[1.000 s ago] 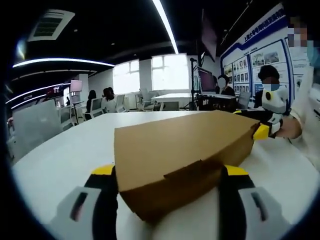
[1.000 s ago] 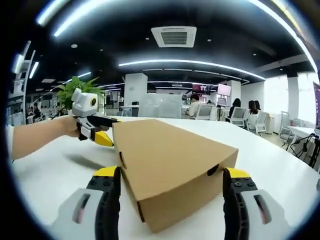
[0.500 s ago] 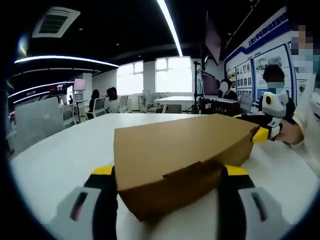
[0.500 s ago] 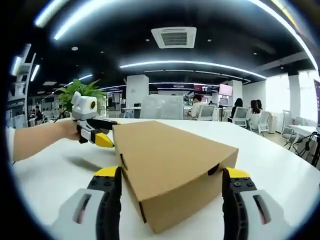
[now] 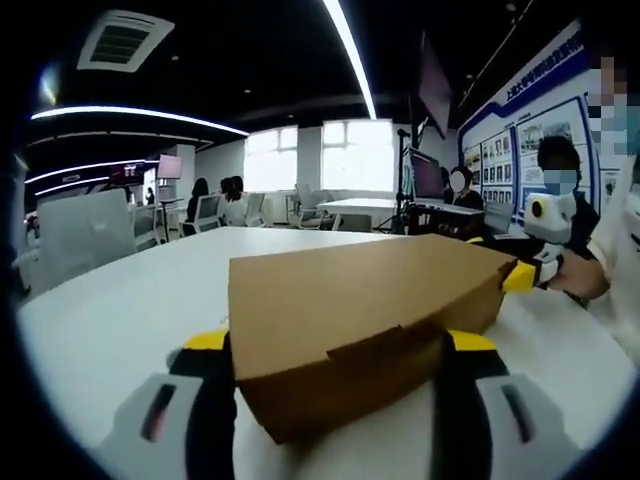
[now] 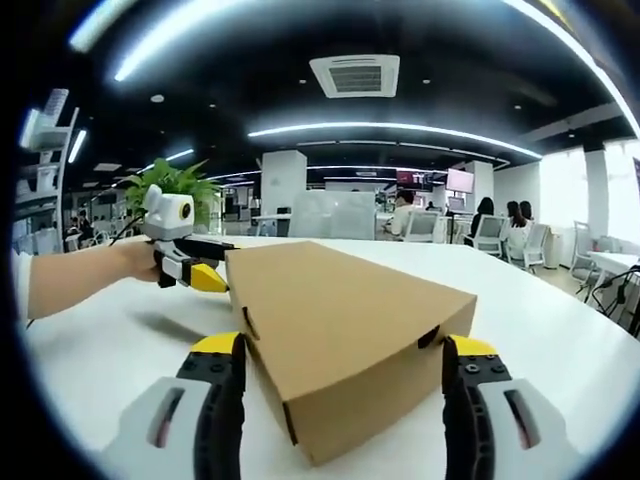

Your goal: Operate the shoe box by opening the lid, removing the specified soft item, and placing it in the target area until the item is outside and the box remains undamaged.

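A closed brown cardboard shoe box (image 5: 340,290) lies on the white table (image 5: 110,300). In the left gripper view one corner of it sits between the jaws of my left gripper (image 5: 338,342), which stand wide apart, open. At the box's far end is my right gripper (image 5: 525,272), held by a hand. In the right gripper view the opposite corner of the box (image 6: 330,310) fills the gap of my right gripper (image 6: 340,345), also open. Past that corner my left gripper (image 6: 195,270) sits at the far edge. The lid is down, and what is inside is hidden.
The white table (image 6: 100,345) stretches wide around the box. A green plant (image 6: 170,185) stands behind the left gripper. Seated people, chairs and desks (image 5: 225,205) fill the office beyond, with a poster wall (image 5: 520,150) on one side.
Both cameras have shifted a little, so the background sits slightly differently. The box and both grippers keep the same places relative to each other.
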{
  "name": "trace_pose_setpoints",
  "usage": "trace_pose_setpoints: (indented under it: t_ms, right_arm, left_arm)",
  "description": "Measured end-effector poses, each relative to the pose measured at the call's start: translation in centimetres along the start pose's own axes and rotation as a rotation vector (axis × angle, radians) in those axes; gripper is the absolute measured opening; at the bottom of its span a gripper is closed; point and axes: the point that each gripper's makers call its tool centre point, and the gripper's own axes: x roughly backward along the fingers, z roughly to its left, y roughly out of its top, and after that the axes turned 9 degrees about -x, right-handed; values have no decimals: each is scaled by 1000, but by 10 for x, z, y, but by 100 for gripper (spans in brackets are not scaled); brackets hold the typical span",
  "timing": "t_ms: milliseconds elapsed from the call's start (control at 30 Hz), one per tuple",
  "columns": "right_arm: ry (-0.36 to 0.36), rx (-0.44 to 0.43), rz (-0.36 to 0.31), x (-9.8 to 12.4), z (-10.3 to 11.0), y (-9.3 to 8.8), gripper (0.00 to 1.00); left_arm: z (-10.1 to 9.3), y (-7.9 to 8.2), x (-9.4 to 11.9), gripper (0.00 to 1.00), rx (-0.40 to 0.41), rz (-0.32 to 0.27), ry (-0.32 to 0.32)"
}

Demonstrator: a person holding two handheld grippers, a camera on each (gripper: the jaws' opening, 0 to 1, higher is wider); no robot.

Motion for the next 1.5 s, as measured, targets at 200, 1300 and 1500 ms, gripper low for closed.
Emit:
trace_pose_setpoints:
  t_ms: [200,1300,1500]
  right_arm:
    - [39,35,8,0,1,-2,82]
    - [27,35,-12,1,-7,3,91]
    - [62,48,9,-6,-2,-4,88]
  left_arm:
    - [-3,-1,7,85,5,-7,33]
    - [-3,4,8,87,-67,23,65]
    - [-2,4,8,87,-65,9,65]
